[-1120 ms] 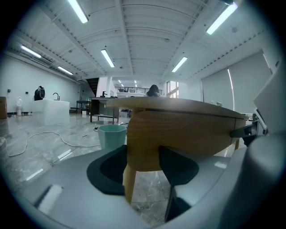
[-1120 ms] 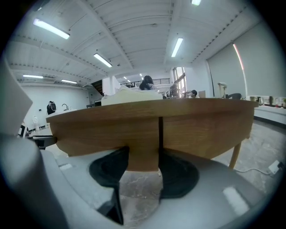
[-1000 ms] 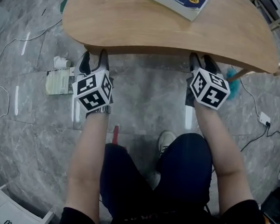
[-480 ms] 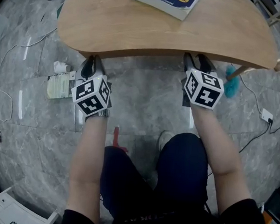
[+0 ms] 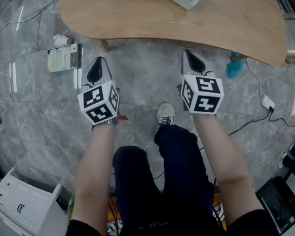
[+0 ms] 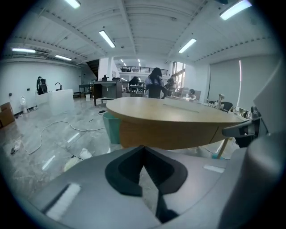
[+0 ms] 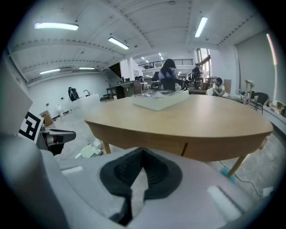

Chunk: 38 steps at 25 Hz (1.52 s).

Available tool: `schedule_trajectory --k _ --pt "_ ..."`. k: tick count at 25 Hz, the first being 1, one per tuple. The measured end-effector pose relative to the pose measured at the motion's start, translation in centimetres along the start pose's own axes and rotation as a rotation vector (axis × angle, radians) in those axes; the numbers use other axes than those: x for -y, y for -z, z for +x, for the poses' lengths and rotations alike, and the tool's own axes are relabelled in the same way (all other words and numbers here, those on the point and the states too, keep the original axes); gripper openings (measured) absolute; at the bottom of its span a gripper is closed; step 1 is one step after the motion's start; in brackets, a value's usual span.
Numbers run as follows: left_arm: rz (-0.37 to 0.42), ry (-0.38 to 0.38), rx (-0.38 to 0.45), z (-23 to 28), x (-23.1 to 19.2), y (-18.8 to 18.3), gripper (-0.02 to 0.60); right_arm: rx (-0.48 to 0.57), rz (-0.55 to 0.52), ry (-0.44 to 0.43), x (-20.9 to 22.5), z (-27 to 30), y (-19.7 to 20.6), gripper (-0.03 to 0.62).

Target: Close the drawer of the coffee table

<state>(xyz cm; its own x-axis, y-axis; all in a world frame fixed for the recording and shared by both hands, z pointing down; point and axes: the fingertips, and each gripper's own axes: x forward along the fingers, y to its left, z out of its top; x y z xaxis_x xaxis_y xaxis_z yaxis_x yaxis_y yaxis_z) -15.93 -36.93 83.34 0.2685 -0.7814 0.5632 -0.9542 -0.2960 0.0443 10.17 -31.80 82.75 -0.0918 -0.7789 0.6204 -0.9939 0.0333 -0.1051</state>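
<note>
Head view: the left tool point(image 5: 97, 67) and the right tool point(image 5: 191, 61) hang over the grey floor point(image 5: 141, 73) near the desk point(image 5: 145, 18), clear of its front edge, each with its jaws pressed together on nothing. Right gripper view: the drawer point(image 7: 147, 142) sits flush in the desk's front apron, its end marked by a thin vertical seam point(image 7: 185, 148), and a book point(image 7: 158, 99) lies on the desk top above it. Left gripper view: the same wooden apron faces the shut jaws, with bare floor between them and the desk.
</note>
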Motion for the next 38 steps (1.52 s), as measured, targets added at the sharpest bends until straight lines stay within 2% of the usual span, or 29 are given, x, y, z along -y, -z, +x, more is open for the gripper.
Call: schedule_trajectory --k 4,12,20,24,28,34,38 --pt "0.008 -0.008 -0.057 -5.0 2.7 -4.9 0.006 -0.056 0.011 -0.024 -1.6 -4.3 -4.6 0.002" --pt "-0.044 0.018 -0.149 -16.0 8.6 -15.8 0.006 -0.152 0.005 -0.137 -5.8 -15.1 -13.7 0.002" --pt "0.021 0.103 -0.174 -25.3 11.8 -23.3 0.006 -0.1 -0.049 -0.216 -9.3 -24.7 -22.4 0.002" --pt "0.043 0.159 -0.139 -30.6 12.7 -26.8 0.006 -0.042 -0.081 -0.231 -10.5 -30.3 -25.9 0.002" --pt "0.058 0.227 -0.08 -36.0 13.2 -29.6 0.005 0.002 -0.083 -0.228 -12.0 -35.9 -27.3 0.002" --pt "0.092 0.283 0.0 -44.1 12.6 -31.6 0.006 0.072 -0.098 -0.23 -15.7 -44.1 -28.4 0.002" --pt "0.093 0.308 0.031 -49.5 11.5 -31.4 0.005 0.124 -0.118 -0.239 -19.0 -49.4 -28.7 0.002"
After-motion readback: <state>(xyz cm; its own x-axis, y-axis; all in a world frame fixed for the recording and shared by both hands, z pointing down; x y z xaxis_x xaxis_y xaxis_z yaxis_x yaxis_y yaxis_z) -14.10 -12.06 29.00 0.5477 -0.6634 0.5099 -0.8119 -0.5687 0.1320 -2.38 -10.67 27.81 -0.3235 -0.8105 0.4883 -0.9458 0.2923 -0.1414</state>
